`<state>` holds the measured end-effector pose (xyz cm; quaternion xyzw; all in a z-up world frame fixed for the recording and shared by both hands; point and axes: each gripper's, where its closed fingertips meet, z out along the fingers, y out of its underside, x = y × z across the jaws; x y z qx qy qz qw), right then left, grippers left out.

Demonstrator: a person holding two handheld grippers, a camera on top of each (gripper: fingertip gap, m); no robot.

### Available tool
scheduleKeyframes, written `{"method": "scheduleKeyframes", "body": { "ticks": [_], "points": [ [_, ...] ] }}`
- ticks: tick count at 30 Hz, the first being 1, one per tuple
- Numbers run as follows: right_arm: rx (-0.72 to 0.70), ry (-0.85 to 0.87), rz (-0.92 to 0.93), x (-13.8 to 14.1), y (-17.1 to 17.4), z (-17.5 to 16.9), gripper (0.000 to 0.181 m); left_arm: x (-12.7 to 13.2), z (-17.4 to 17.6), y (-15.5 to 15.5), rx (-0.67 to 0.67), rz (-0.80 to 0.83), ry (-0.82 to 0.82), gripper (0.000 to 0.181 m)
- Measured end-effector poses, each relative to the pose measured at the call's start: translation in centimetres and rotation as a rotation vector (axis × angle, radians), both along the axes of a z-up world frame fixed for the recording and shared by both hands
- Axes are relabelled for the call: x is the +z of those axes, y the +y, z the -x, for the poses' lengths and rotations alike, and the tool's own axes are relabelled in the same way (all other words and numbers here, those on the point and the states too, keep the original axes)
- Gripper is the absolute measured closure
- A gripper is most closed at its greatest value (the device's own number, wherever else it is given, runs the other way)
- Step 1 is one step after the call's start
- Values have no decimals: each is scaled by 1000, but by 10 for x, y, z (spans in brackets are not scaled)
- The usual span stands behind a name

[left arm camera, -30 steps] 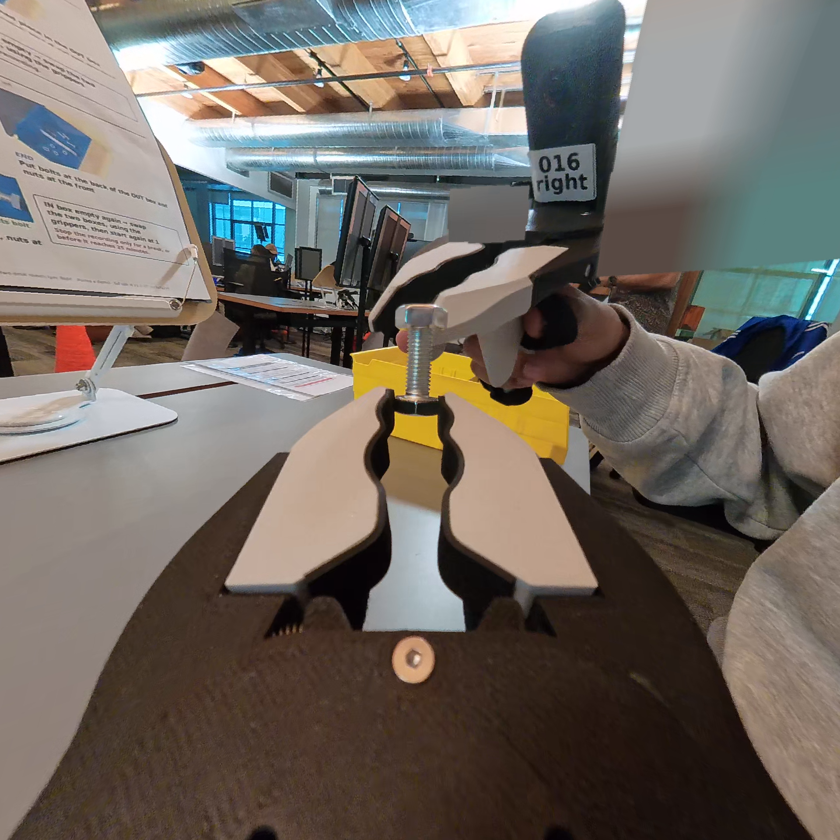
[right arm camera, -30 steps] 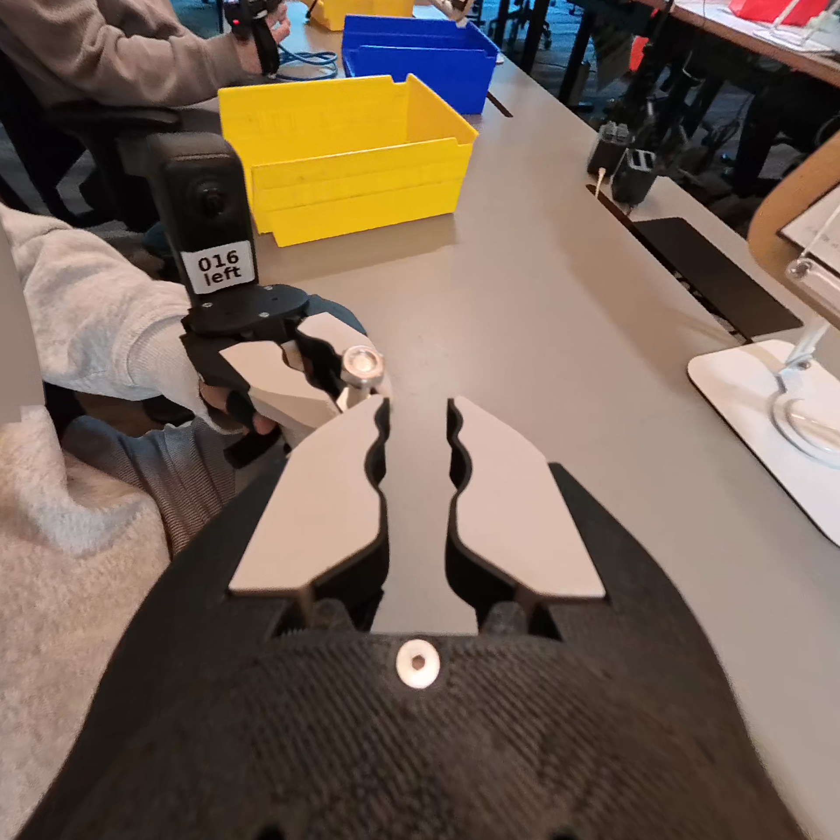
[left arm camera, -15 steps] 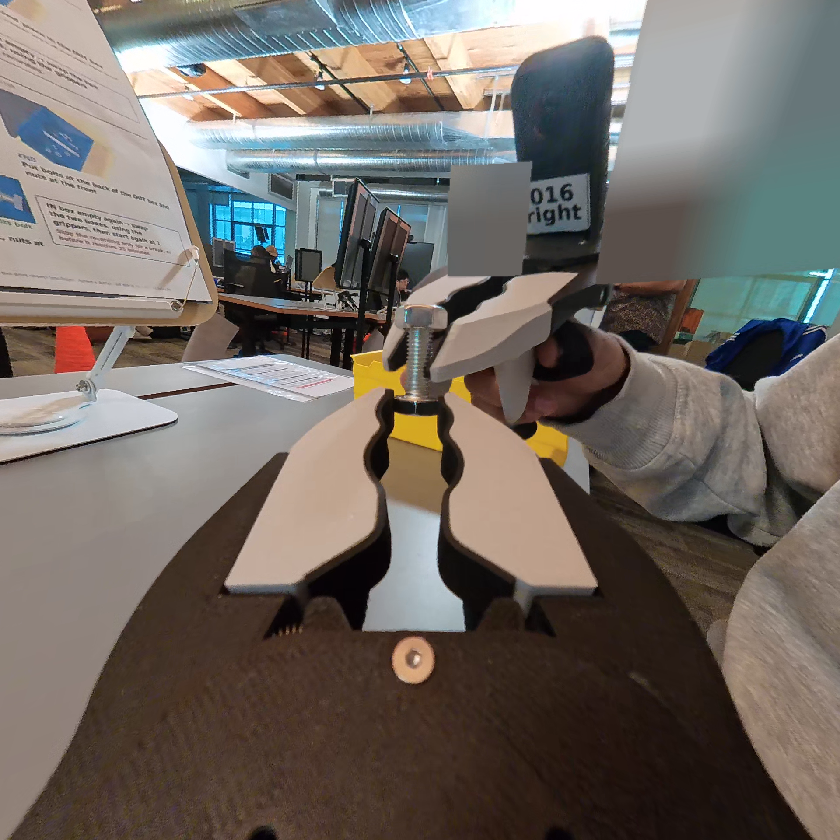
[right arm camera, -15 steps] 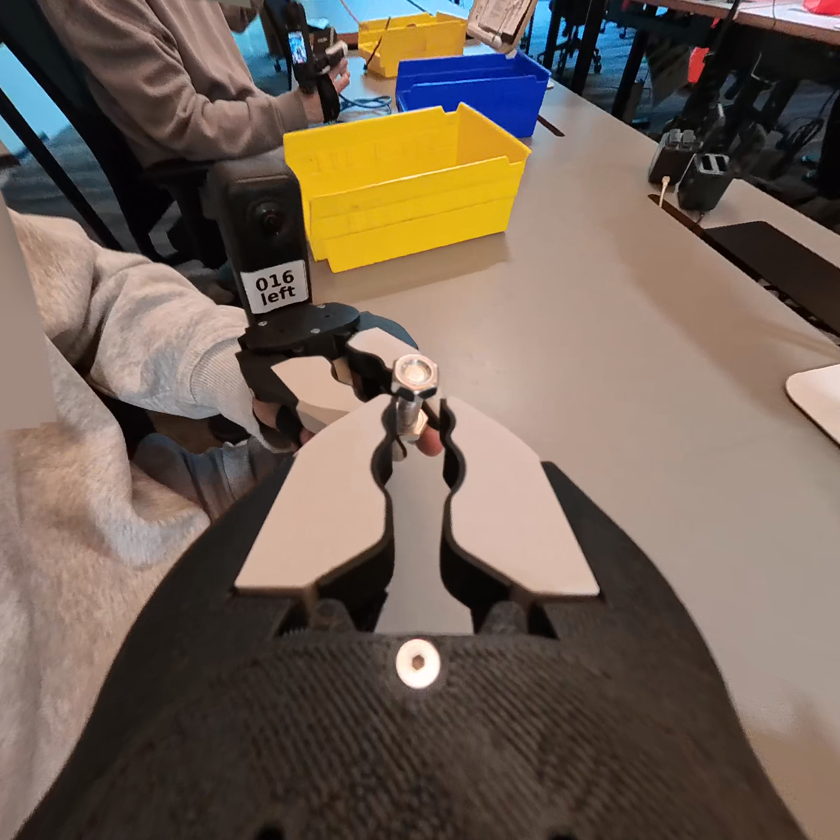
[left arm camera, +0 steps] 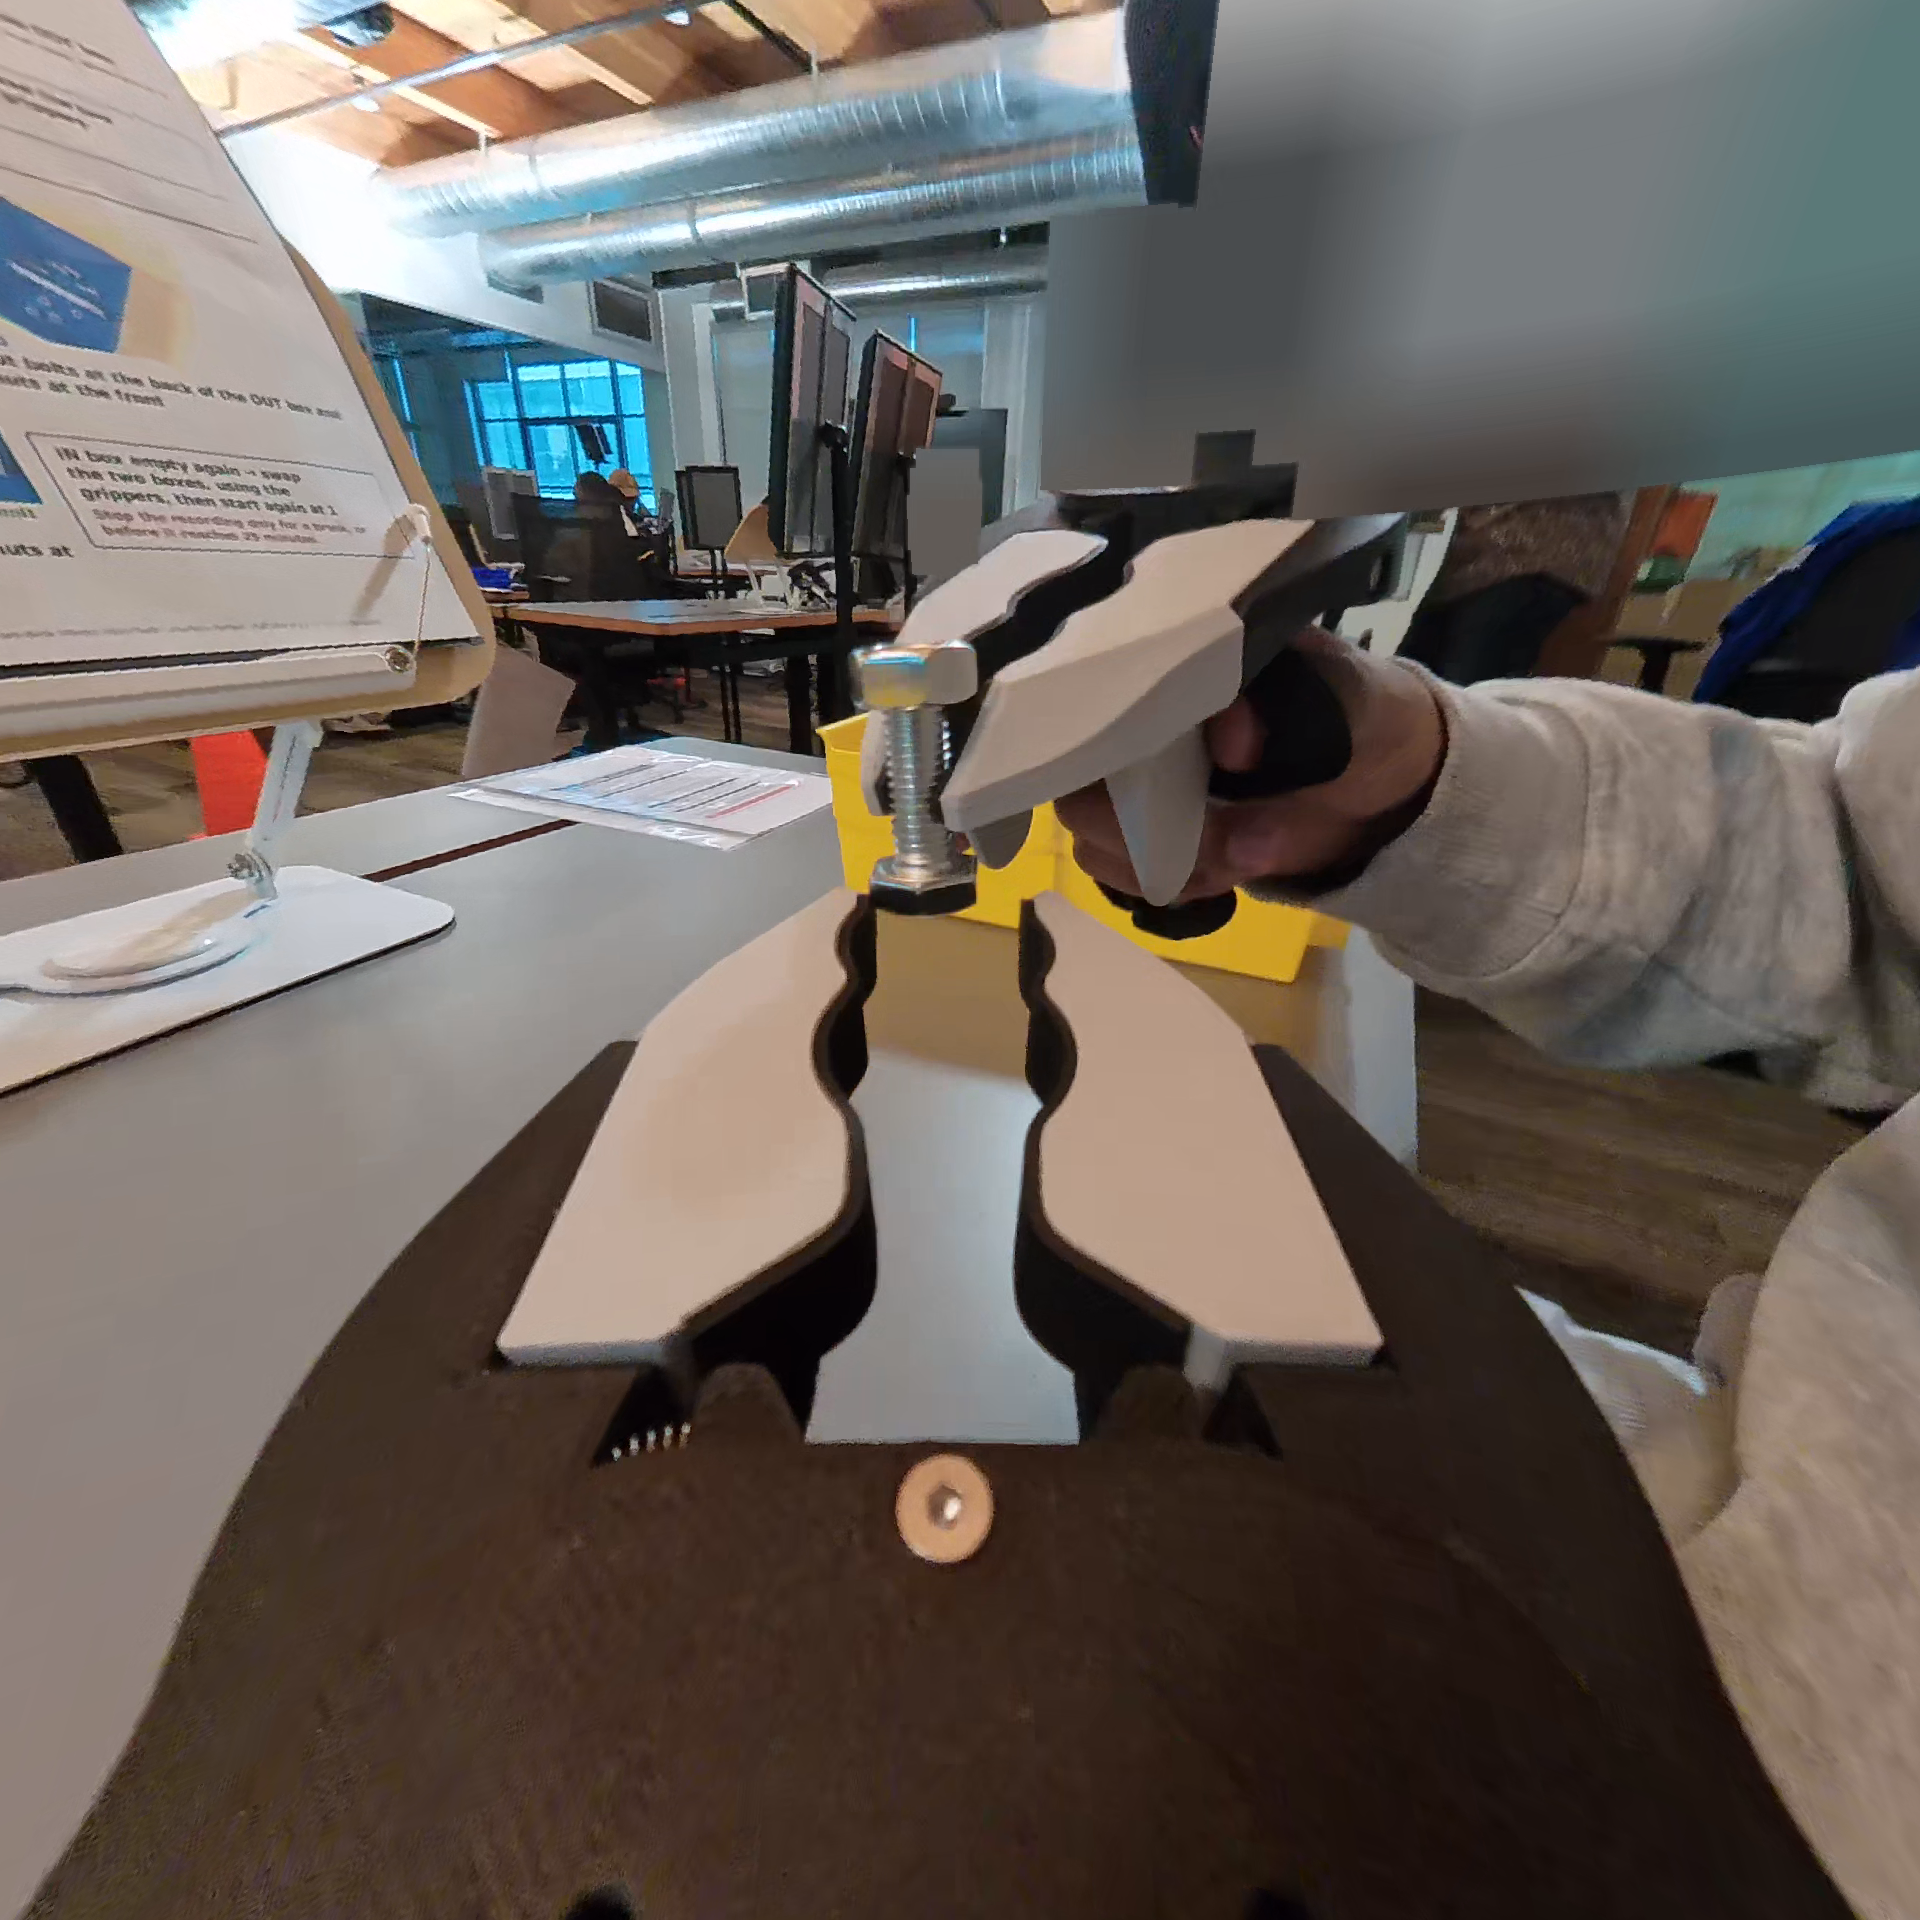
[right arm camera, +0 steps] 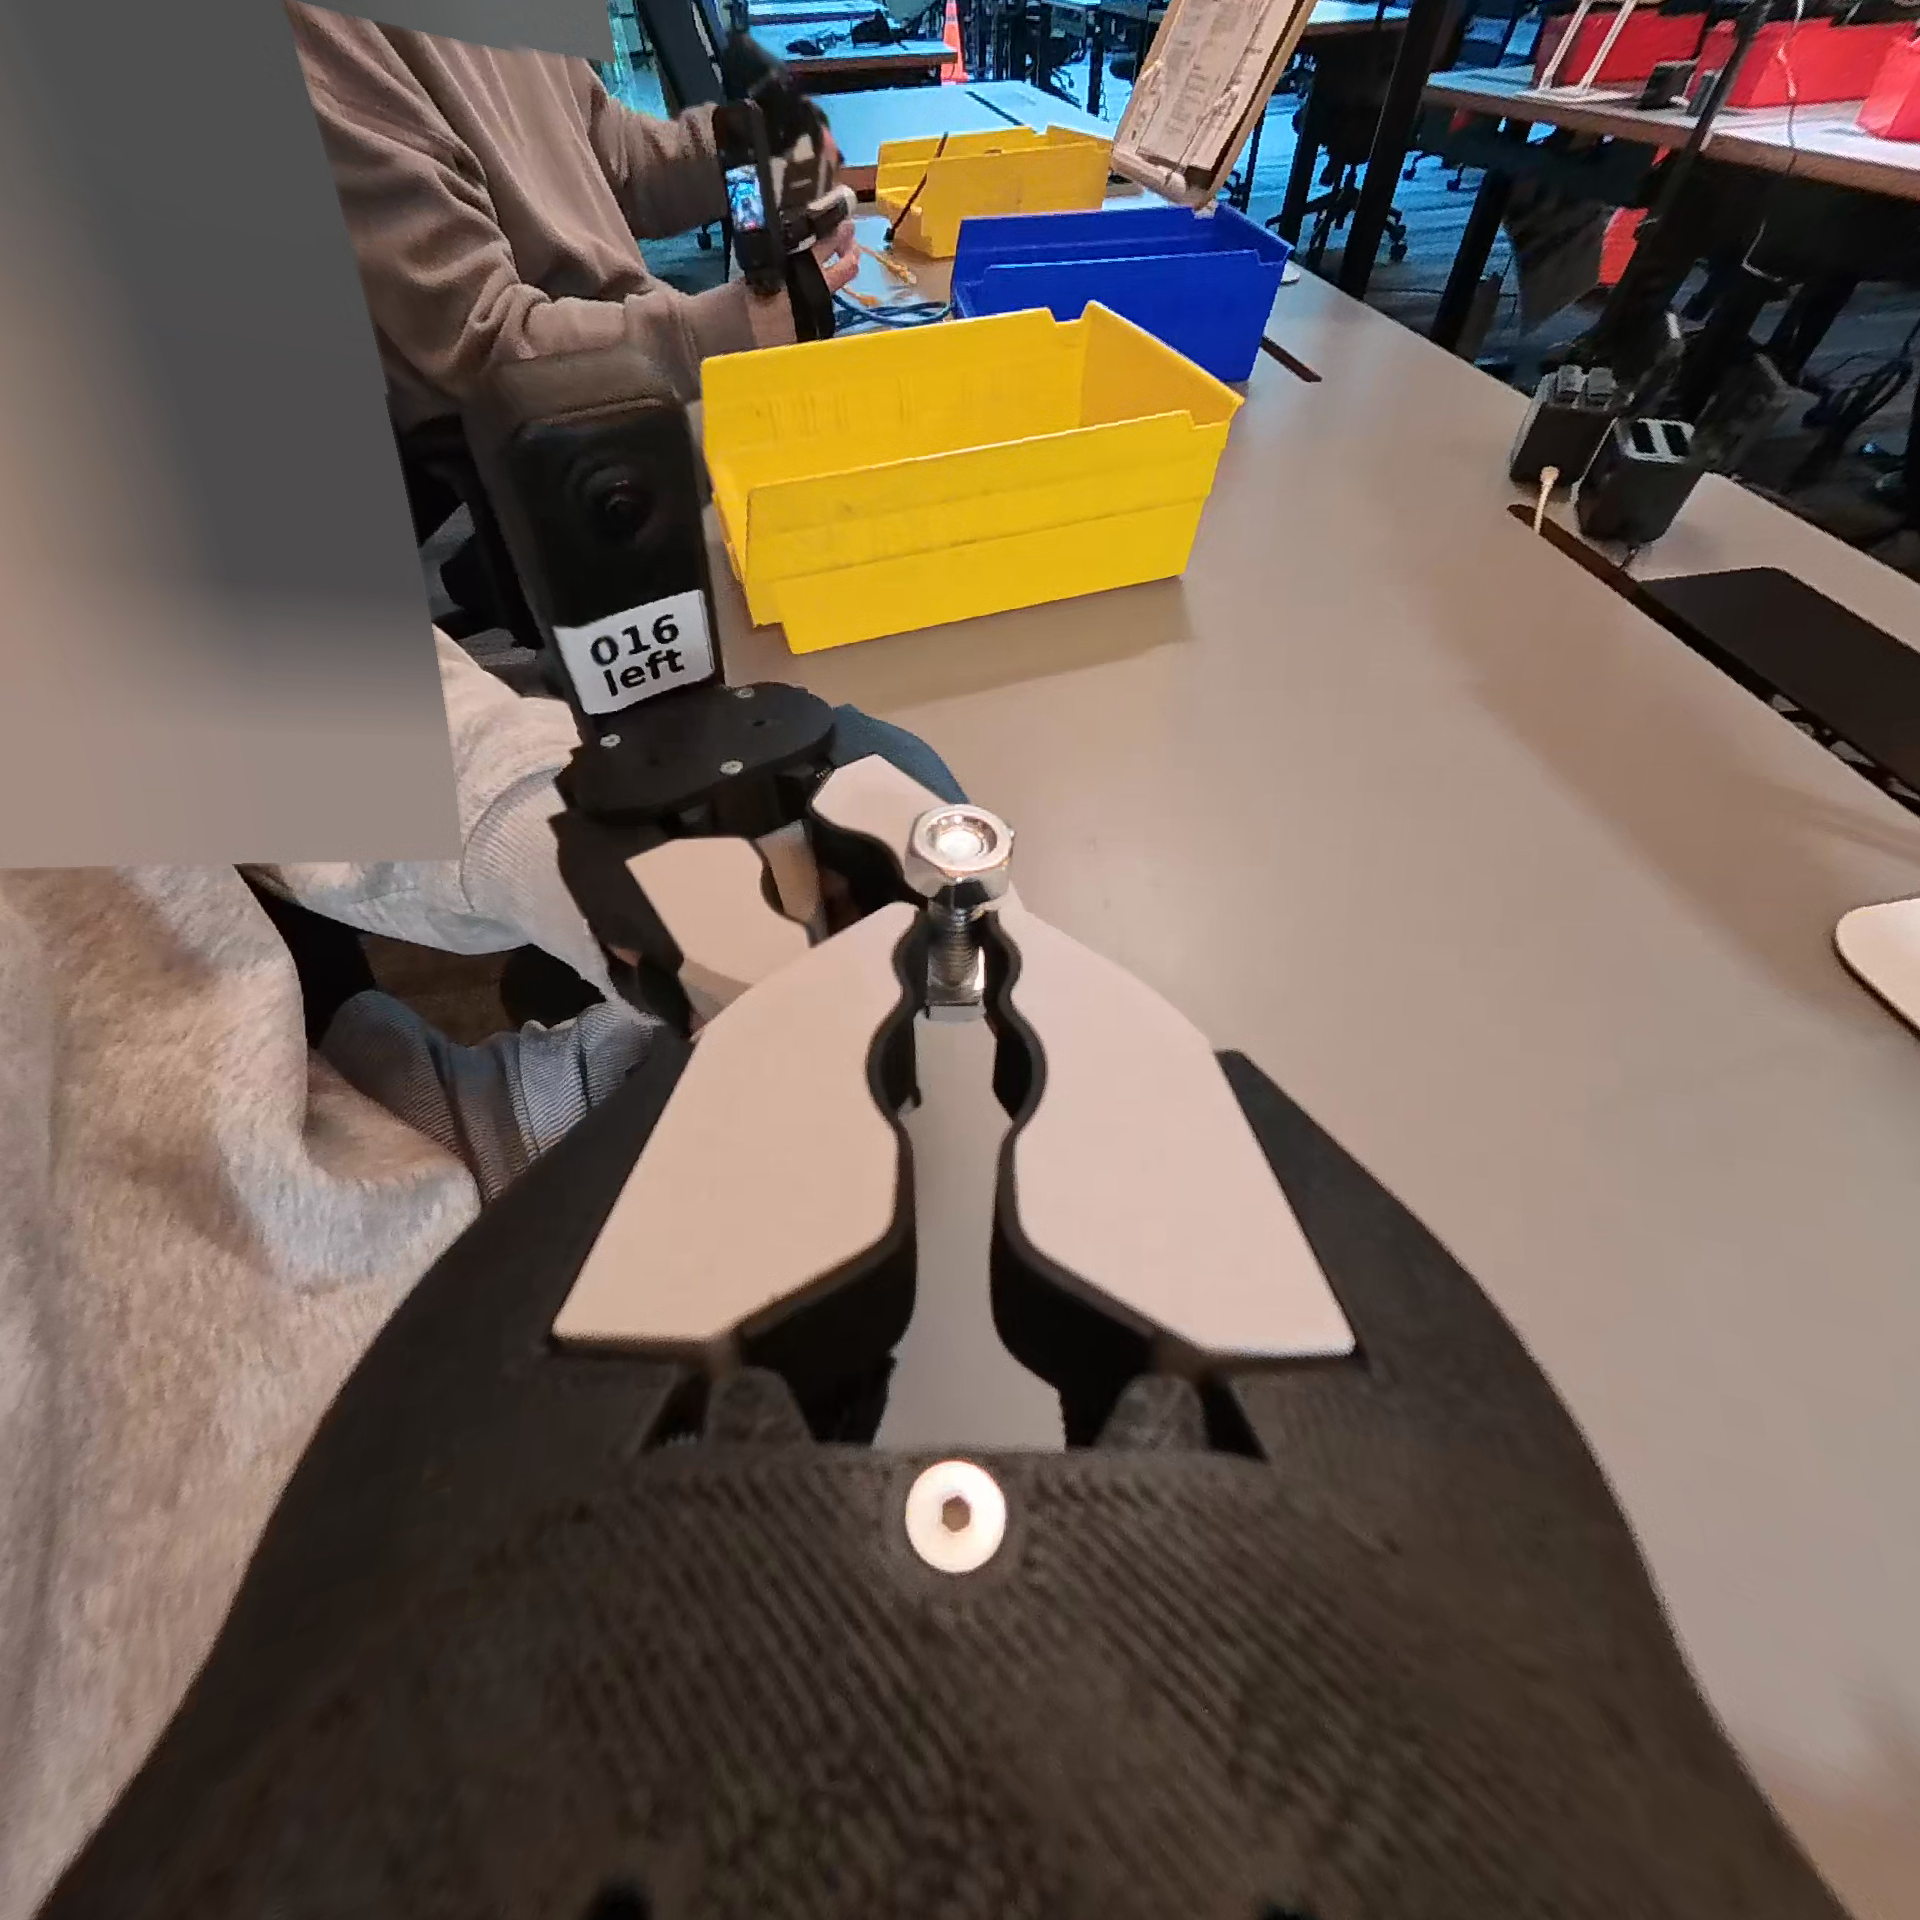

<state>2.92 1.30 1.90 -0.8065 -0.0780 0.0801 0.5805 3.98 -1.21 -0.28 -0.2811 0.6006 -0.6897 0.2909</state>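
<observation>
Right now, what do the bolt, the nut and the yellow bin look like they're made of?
Bolt: bright silvery metal, probably plated steel, with glinting threads and head. Nut: metal too, looking darker and duller here. Yellow bin: moulded plastic, by its even colour, ribbed walls and soft sheen.

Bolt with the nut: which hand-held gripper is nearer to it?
Right. The right hand-held gripper is shut on the bolt; the left hand-held gripper is open just below, one fingertip beside the nut.
</observation>
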Motion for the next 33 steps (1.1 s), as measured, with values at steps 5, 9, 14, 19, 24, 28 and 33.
{"method": "scheduleKeyframes", "body": {
  "ticks": [5,9,14,19,24,28,33],
  "points": [
    [10,-24,37,-6,-3,-1,172,0,0,0,14,-40,-24,156],
    [21,-20,41,-7,-4,1,172,-1,1,1,-3,-37,-18,162],
    [22,-30,46,-9,-4,1,172,-1,1,2,-9,-34,-14,163],
    [24,-22,43,-8,-4,1,172,0,1,2,-12,-42,-18,162],
    [25,-18,65,-10,-5,-1,166,-2,-1,3,0,-31,-4,162],
    [5,-26,41,-7,-5,-4,156,1,-3,8,21,-4,-4,162],
    [-32,-18,-65,12,-2,-5,153,0,-3,8,21,1,1,163]
  ]
}}
